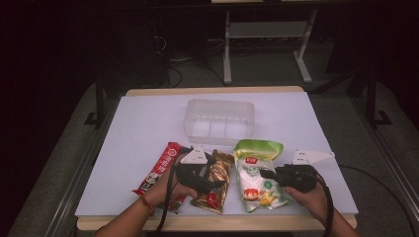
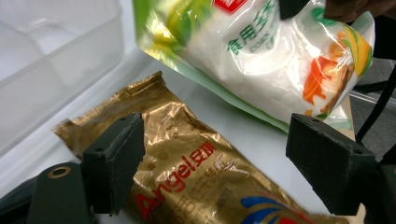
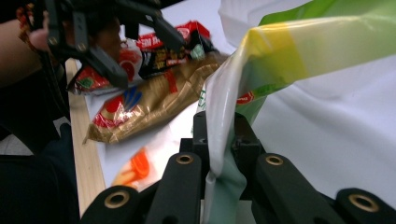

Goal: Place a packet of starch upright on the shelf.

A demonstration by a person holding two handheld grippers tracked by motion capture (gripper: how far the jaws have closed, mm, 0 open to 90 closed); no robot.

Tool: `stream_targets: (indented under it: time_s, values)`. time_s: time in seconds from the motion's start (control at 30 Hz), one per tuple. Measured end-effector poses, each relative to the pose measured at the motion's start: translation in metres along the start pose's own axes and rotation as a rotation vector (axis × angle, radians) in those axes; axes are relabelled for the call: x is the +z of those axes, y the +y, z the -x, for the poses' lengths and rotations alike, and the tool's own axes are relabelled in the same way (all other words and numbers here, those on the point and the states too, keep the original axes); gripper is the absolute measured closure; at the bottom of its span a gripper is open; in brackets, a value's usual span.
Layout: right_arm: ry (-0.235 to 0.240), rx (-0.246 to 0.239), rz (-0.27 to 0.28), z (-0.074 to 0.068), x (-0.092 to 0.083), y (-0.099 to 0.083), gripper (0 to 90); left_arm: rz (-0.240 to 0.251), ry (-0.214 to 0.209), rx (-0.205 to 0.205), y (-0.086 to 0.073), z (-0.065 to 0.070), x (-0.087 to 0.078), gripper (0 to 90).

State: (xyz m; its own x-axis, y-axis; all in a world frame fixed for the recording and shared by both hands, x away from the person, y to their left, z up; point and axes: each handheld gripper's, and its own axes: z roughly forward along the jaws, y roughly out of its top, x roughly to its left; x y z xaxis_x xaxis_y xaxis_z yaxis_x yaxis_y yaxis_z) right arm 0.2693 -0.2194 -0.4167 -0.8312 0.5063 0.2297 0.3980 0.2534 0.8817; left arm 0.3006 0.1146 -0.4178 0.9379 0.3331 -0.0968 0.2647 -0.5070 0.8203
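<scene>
Bagged goods are being sorted toward a clear plastic bin [image 1: 219, 121]; the step in hand appears to be the pick-up of the white-and-green packet [image 1: 254, 177].

Right gripper [image 1: 267, 174]: its jaws are pressed together on the side edge of the white-and-green packet, the film pinched flat between the pads [image 3: 201, 135]. The packet hangs ahead of and above this claw, partly lifted.

Left gripper [image 1: 213, 183]: its jaws stand spread, with nothing pinched. The gold packet [image 2: 187, 158] lies flat just beneath and between them; the red packet [image 1: 160, 173] lies to its outer side.

Next move, as judged: carry the pinched packet forward to the bin, beyond both claws, keeping the grip firm because the thin edge may slip.

Count: three packets (one white-and-green, one gold, one red), one bin, two grippers, on one white table [image 1: 143, 123].
</scene>
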Motion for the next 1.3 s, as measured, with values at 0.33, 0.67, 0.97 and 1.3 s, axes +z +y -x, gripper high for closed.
stream_targets:
  time_s: [0.33,0.67,0.97,1.3]
  values:
    - [0.016,-0.078,0.021,-0.015,0.006,0.009,84.1,-0.019,-0.040,-0.021,0.012,0.002,0.032,19.1]
    - [0.033,-0.106,0.058,-0.019,0.010,0.014,84.0,0.037,-0.100,-0.061,0.016,-0.003,0.035,35.6]
    - [0.042,-0.089,0.031,-0.013,0.010,0.013,74.5,0.075,-0.061,-0.008,0.019,0.000,0.027,68.5]
    - [0.038,-0.114,-0.134,-0.008,0.019,0.016,69.7,0.093,-0.034,0.049,0.023,0.008,0.027,79.7]
